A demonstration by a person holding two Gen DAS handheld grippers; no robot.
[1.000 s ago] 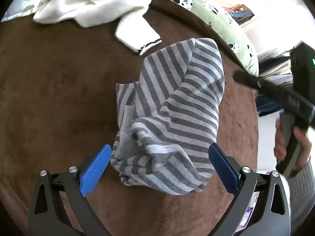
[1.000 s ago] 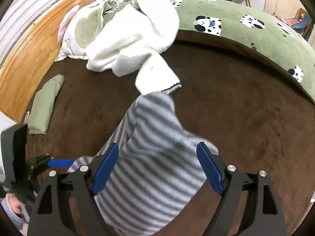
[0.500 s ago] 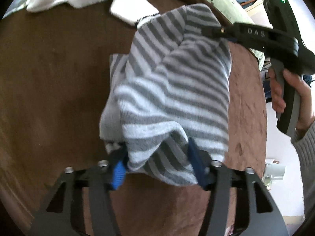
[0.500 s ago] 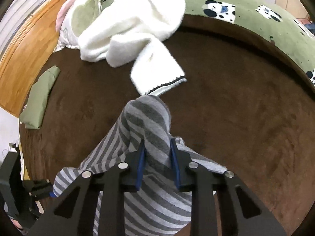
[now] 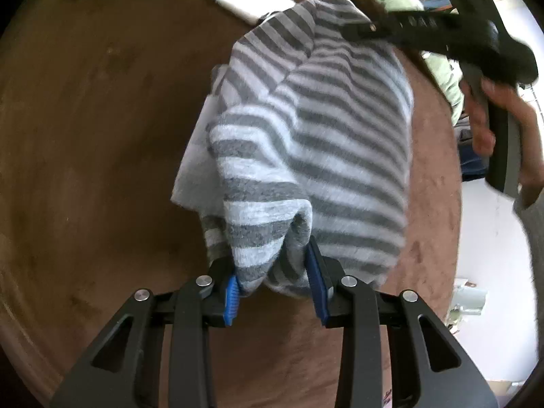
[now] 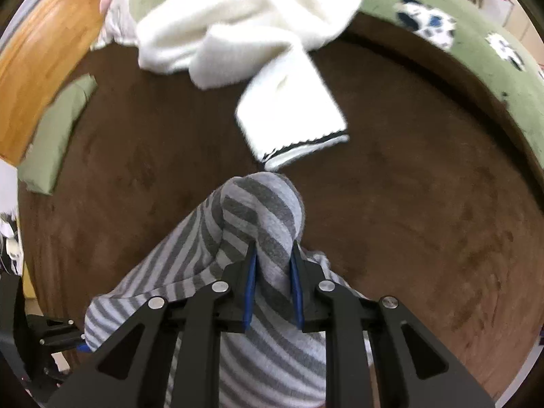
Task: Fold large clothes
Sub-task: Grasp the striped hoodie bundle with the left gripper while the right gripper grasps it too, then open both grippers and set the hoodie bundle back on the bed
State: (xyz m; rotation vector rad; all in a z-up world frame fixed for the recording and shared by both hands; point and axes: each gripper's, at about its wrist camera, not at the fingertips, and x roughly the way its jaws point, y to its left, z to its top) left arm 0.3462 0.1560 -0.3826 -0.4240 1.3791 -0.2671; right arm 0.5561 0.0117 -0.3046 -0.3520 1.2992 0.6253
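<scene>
Both ends of the striped sweater pinched at once, bunched and draped over the brown blanket on the bed. Left gripper clamped on the near folded edge, blue fingers squeezing a fat roll of gray-and-white knit between them. Right gripper closed on the opposite end, fingers pressed into a hump of stripes that pokes up just ahead of the tips. Same right gripper visible from the left camera too, black body reaching in from the upper right onto the far top of the sweater, with a bare hand wrapped around its handle. Fabric between the two grips looks slack and rounded, not pulled flat. Can't tell whether the middle of it is off the blanket or resting on it.

Beyond the sweater: a fluffy white garment heaped further up the bed, one white sleeve with a dark zigzag trim at the cuff stretching down so the cuff lies just beside the sweater's hump. Green quilt with panda prints curving along the right edge of the blanket. Small folded green cloth off on the left side, near a wooden headboard. A bit motion-blurred around the edges in both views.
</scene>
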